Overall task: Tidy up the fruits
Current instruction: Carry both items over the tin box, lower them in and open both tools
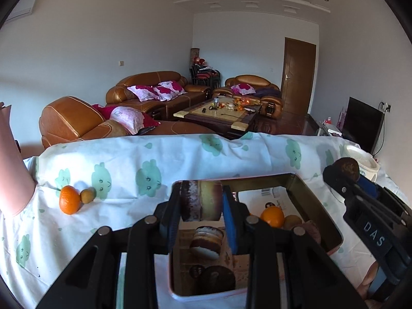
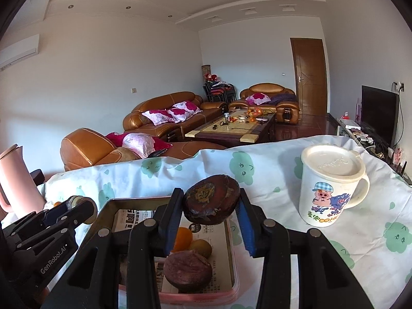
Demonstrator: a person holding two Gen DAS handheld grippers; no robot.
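Note:
My left gripper (image 1: 201,200) is shut on a round chocolate-and-cream cake (image 1: 200,200), held above a pink-rimmed box (image 1: 332,229) lined with newspaper. The box holds an orange (image 1: 272,216), a kiwi (image 1: 292,221), and more round cakes (image 1: 207,242). My right gripper (image 2: 211,200) is shut on a dark reddish-brown cake (image 2: 211,199) above the same box (image 2: 233,255), which shows an orange (image 2: 183,238), a kiwi (image 2: 200,247) and a brown cake (image 2: 188,267). A loose orange (image 1: 69,200) and a kiwi (image 1: 88,195) lie on the cloth at left.
The table wears a white cloth with green cloud prints (image 1: 154,159). A lidded cartoon mug (image 2: 332,185) stands right of the box. A pink jug (image 2: 15,180) stands at the left edge. Sofas and a coffee table lie beyond.

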